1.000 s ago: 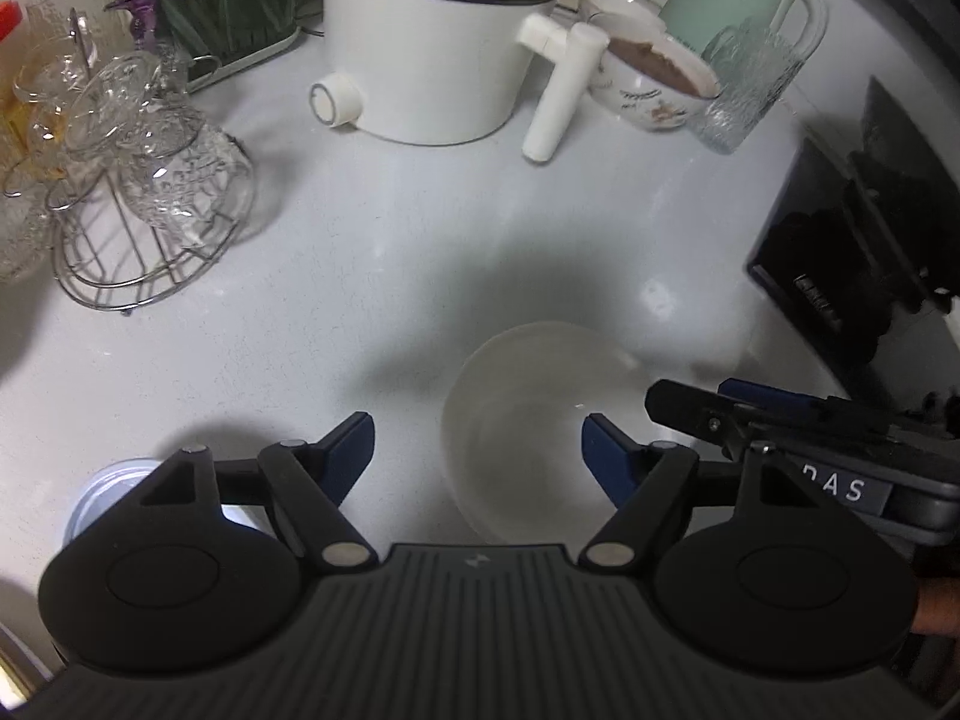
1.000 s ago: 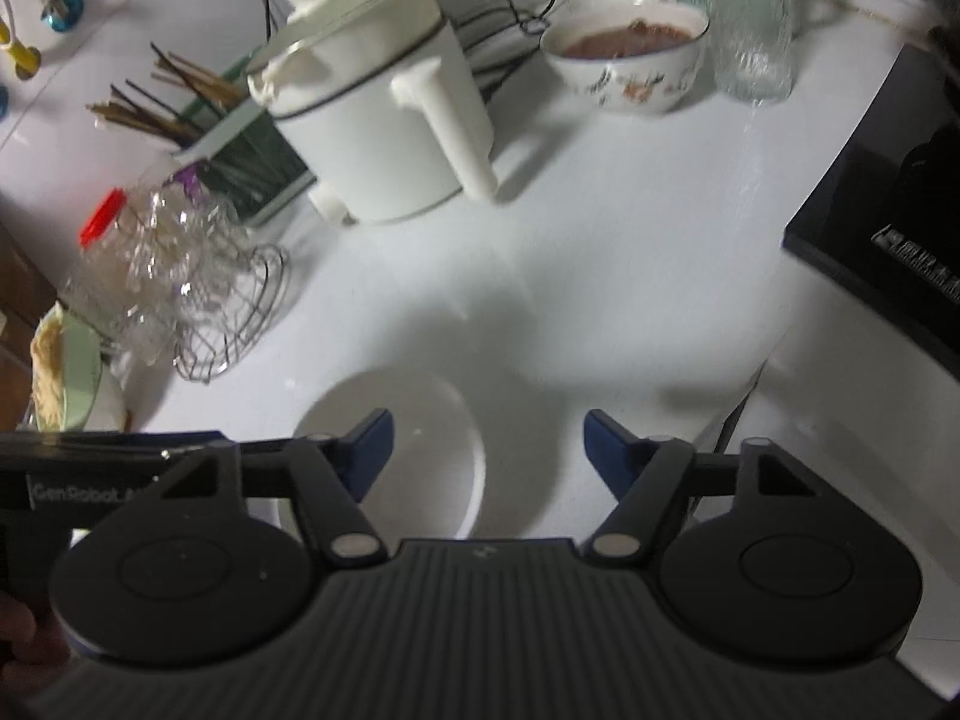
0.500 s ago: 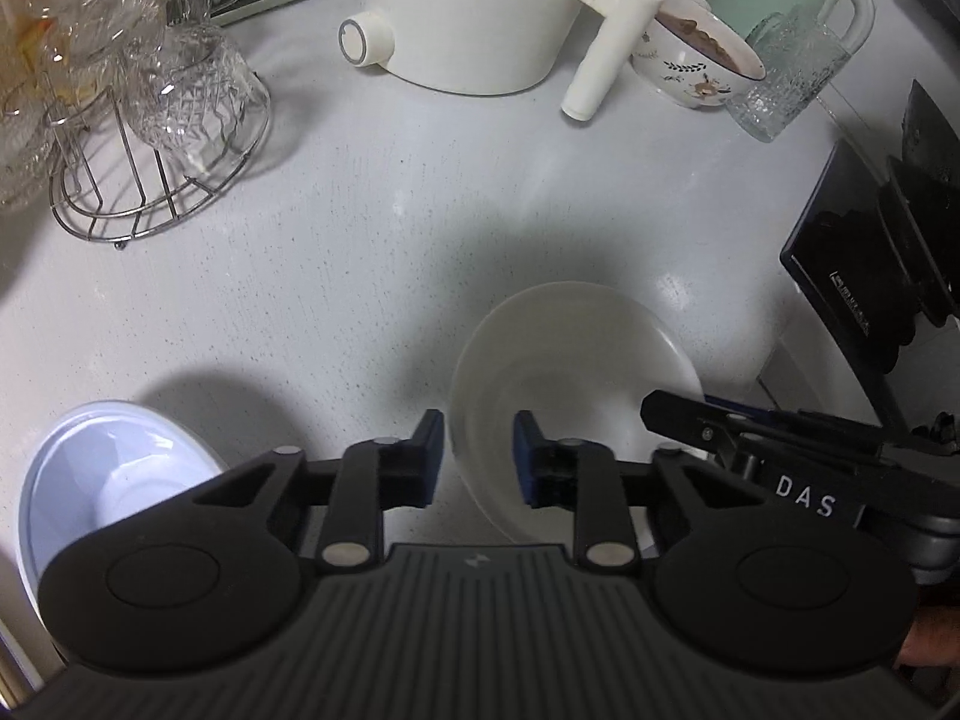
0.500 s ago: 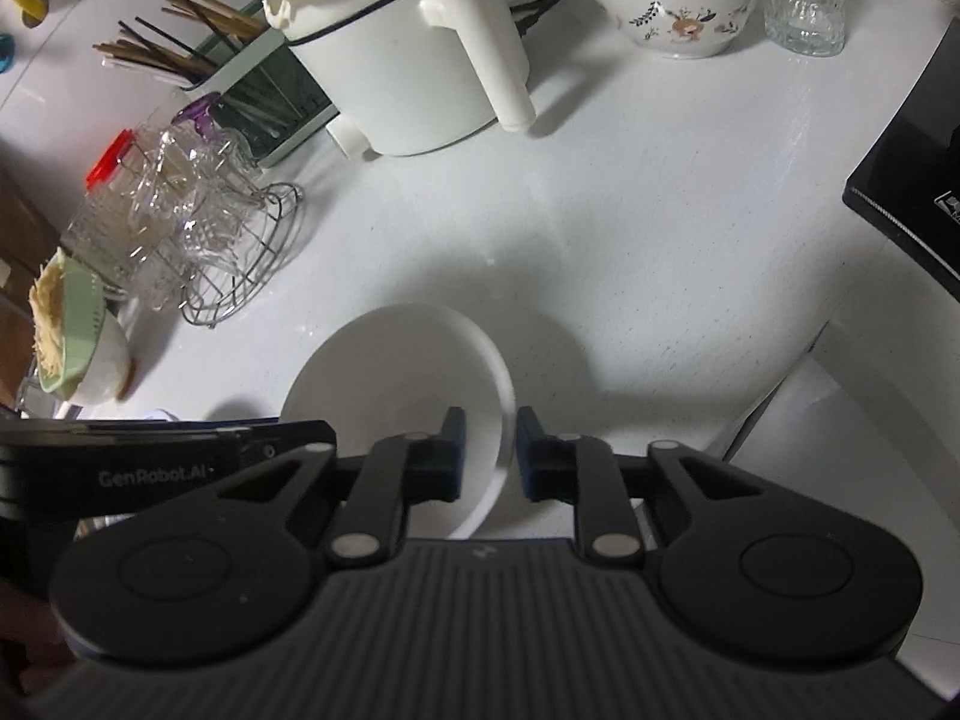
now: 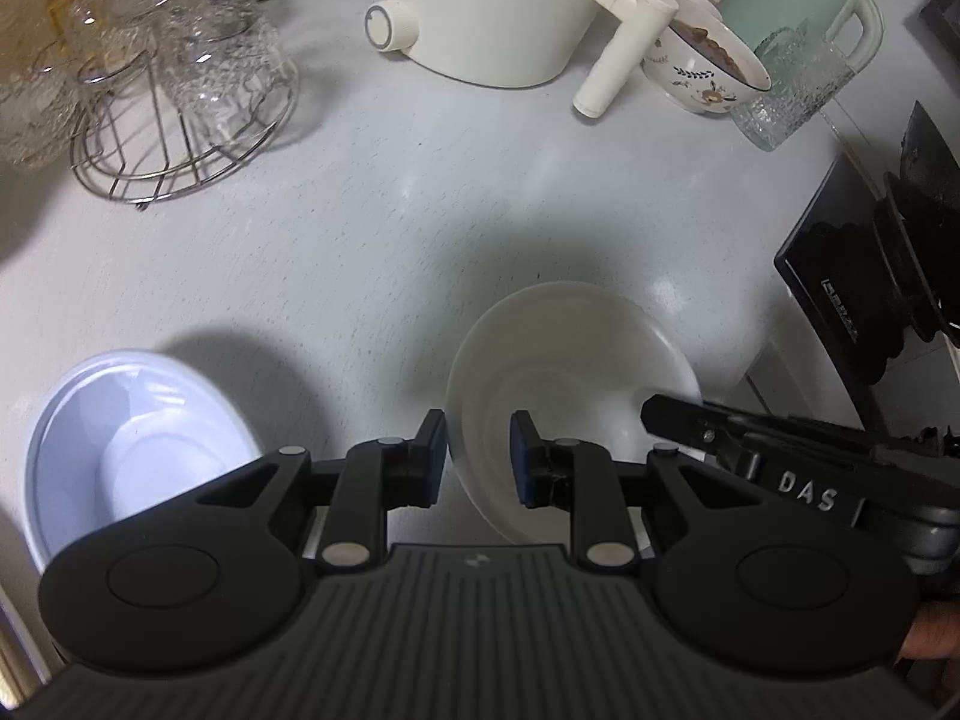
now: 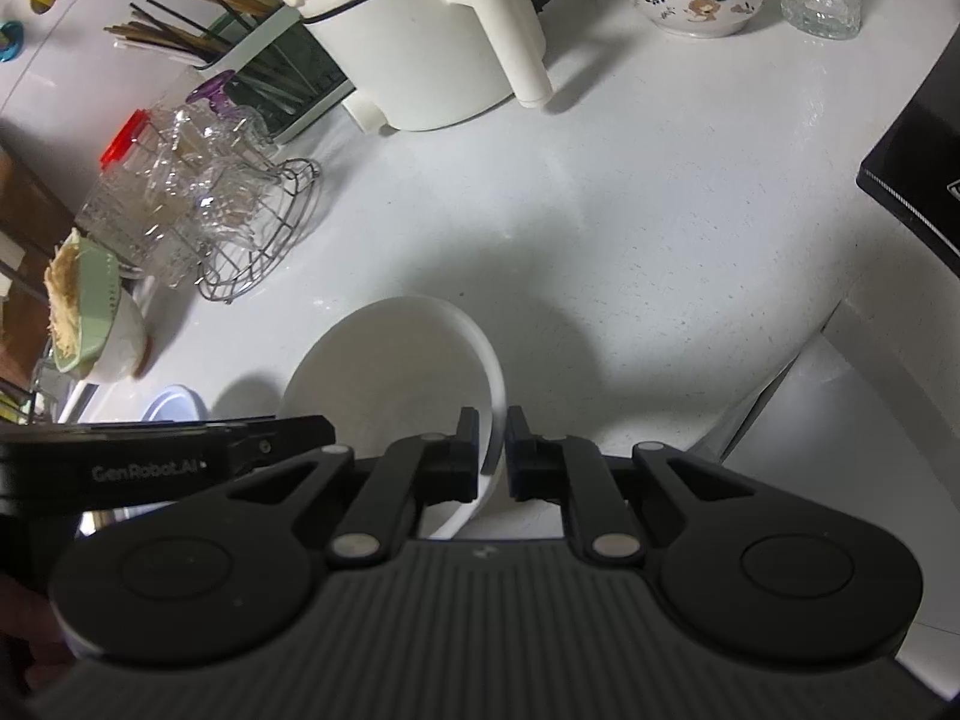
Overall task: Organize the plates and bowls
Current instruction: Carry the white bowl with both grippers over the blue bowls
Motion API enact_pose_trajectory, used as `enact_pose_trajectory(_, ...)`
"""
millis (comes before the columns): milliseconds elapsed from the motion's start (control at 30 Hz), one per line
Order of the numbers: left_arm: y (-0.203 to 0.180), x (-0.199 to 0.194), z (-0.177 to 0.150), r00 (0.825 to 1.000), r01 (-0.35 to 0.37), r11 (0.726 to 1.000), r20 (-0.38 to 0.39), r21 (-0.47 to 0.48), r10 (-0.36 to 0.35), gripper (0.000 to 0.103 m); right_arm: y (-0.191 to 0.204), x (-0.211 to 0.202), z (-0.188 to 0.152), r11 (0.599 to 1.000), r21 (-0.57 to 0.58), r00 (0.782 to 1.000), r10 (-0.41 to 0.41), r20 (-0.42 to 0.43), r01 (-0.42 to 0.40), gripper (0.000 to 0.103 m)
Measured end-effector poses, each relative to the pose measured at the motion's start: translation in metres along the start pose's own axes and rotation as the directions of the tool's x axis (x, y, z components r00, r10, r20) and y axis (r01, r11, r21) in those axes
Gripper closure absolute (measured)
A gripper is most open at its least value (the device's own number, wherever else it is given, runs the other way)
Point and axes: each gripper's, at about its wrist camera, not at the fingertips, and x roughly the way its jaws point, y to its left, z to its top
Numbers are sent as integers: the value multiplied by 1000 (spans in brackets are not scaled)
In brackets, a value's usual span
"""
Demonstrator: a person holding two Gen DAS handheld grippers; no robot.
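Both hand-held grippers closed on white bowl [image 5: 570,360] rim

bowl [image 5: 570,360] on counter [image 5: 420,210], pot [image 5: 492,6] behind

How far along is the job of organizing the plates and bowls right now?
Early on. Nothing looks stacked yet. In hand: the left gripper and right gripper each clamp opposite rims of the white bowl above the counter. Left to do: the pale blue bowl sits apart at the counter's edge, unstacked. No plates show.
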Motion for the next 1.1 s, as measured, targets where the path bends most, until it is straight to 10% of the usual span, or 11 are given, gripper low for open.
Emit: enact_pose_trajectory(1100,46,-134,-20,975,46,982,221,-181,-5,76,88,-45,21,977,-194,996,92,-6,-92,90)
